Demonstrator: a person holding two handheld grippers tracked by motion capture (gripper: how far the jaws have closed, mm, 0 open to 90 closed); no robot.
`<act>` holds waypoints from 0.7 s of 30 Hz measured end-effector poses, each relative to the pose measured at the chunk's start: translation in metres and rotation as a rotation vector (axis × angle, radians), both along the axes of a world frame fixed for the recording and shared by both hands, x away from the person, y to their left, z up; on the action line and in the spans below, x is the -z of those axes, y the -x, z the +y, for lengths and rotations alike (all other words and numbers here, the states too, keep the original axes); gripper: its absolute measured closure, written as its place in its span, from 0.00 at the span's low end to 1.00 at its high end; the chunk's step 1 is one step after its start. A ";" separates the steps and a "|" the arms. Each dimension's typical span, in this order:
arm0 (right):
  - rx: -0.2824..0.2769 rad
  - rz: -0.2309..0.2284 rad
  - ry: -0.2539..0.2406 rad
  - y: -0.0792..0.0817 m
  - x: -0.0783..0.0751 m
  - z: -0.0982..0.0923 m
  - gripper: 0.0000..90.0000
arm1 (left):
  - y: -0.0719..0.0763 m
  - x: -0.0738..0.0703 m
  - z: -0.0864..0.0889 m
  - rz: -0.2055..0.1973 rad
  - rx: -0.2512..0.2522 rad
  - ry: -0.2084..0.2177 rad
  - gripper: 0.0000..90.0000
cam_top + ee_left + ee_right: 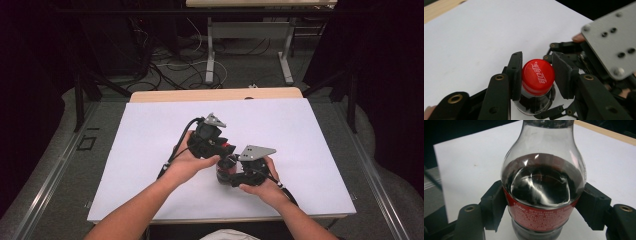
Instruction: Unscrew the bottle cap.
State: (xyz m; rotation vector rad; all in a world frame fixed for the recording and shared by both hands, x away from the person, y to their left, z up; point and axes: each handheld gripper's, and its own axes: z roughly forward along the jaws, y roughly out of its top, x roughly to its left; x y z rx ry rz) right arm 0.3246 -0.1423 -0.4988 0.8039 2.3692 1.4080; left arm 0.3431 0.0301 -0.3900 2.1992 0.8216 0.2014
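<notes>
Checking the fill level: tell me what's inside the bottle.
The bottle holds dark liquid up to its shoulder, the neck above is clear. Lower down, the red label and right gripper cover the contents.

1 cola bottle (542, 187), 1 red cap (538, 76), 2 grippers

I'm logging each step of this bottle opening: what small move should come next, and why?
Probably twist the red cap loose with the left gripper: its pads already clamp the cap's sides, while the right gripper holds the cola bottle by its labelled body.
</notes>
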 end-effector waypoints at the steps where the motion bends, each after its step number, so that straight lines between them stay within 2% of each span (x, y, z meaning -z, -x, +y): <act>1: 0.007 -0.003 0.003 0.000 0.000 0.000 0.33 | 0.003 0.001 -0.003 -0.007 -0.026 -0.006 0.69; 3: 0.008 -0.008 0.008 0.000 0.002 0.000 0.33 | 0.007 0.001 -0.007 -0.023 -0.042 -0.019 0.69; 7: -0.004 0.003 -0.008 -0.001 0.001 -0.001 0.33 | 0.005 0.000 -0.006 -0.013 -0.032 -0.010 0.67; 9: -0.013 0.006 -0.010 0.000 -0.001 -0.003 0.33 | 0.000 -0.004 -0.001 0.009 0.007 -0.002 0.63; 10: -0.012 0.003 -0.022 0.000 -0.001 -0.002 0.33 | -0.001 -0.005 0.001 0.005 0.022 0.011 0.61; 11: -0.018 0.010 -0.014 0.000 -0.002 -0.003 0.33 | -0.002 -0.006 0.003 0.004 0.036 0.027 0.59; 12: -0.012 0.002 -0.025 0.000 -0.002 -0.003 0.33 | -0.002 -0.007 0.004 0.017 0.049 0.037 0.58; 14: -0.019 0.008 -0.034 0.000 -0.002 -0.003 0.33 | -0.005 -0.008 0.008 0.000 0.110 0.052 0.55; 17: -0.029 0.020 -0.028 0.000 -0.002 -0.005 0.33 | -0.007 -0.011 0.015 -0.011 0.189 0.041 0.54; 18: -0.025 0.009 -0.042 0.000 -0.002 -0.004 0.33 | -0.008 -0.012 0.016 -0.007 0.210 0.039 0.54; 21: -0.044 -0.005 -0.039 -0.001 -0.002 -0.004 0.33 | -0.012 -0.010 0.020 0.000 0.261 0.042 0.56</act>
